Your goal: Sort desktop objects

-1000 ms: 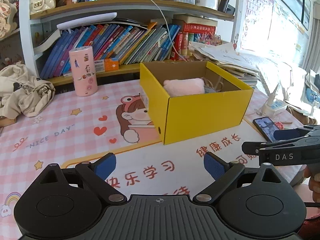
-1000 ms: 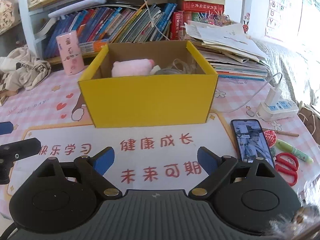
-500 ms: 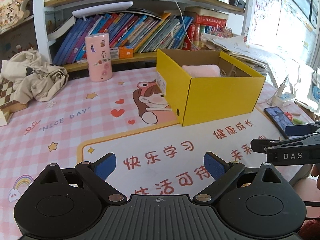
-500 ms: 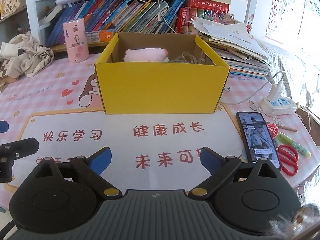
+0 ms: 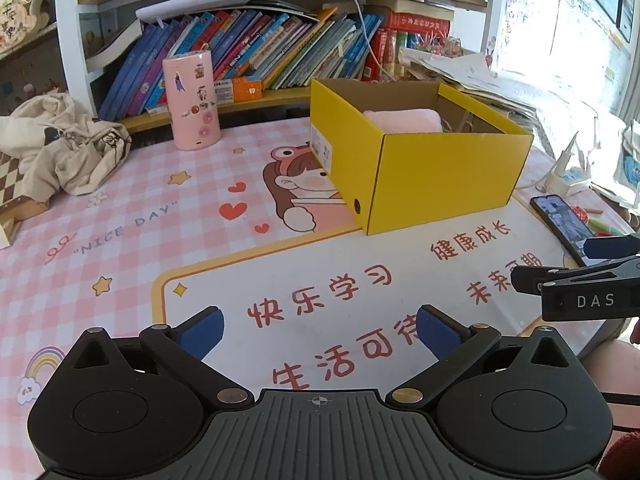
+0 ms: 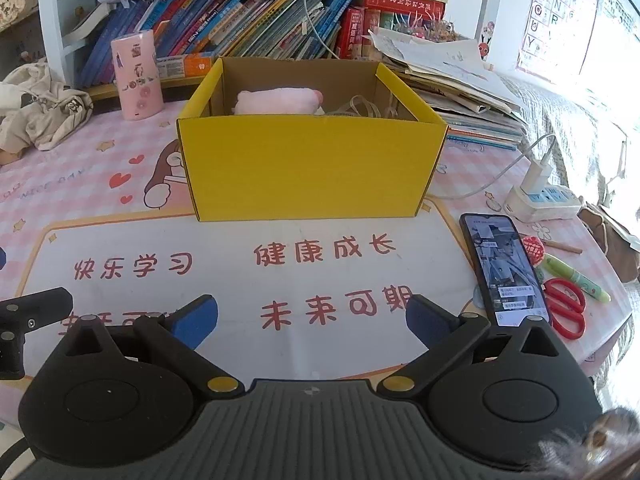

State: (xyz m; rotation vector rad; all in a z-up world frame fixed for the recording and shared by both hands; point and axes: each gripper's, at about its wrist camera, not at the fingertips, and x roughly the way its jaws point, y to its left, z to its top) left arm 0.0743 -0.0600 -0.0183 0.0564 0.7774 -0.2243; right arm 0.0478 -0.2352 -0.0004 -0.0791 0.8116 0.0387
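Note:
A yellow cardboard box [image 5: 440, 172] [image 6: 308, 168] stands open on the pink desk mat, with a pink plush item [image 6: 276, 100] and pale cords inside. Right of it lie a black phone [image 6: 506, 272], red scissors [image 6: 566, 312] and a green pen [image 6: 576, 276]. My left gripper [image 5: 319, 326] is open over the white part of the mat, nothing between its blue pads. My right gripper [image 6: 312, 316] hovers in front of the box; its jaws are opening and hold nothing. Each gripper shows at the edge of the other's view.
A pink sticker-covered cylinder [image 5: 192, 100] stands at the back left by a crumpled cloth bag [image 5: 60, 148]. Shelves of books run along the back. A paper stack [image 6: 452, 76] and a power strip [image 6: 544, 200] with a cable sit at the right.
Both grippers have drawn back from the yellow box, which now looks smaller and farther away. Their jaws have spread a little wider.

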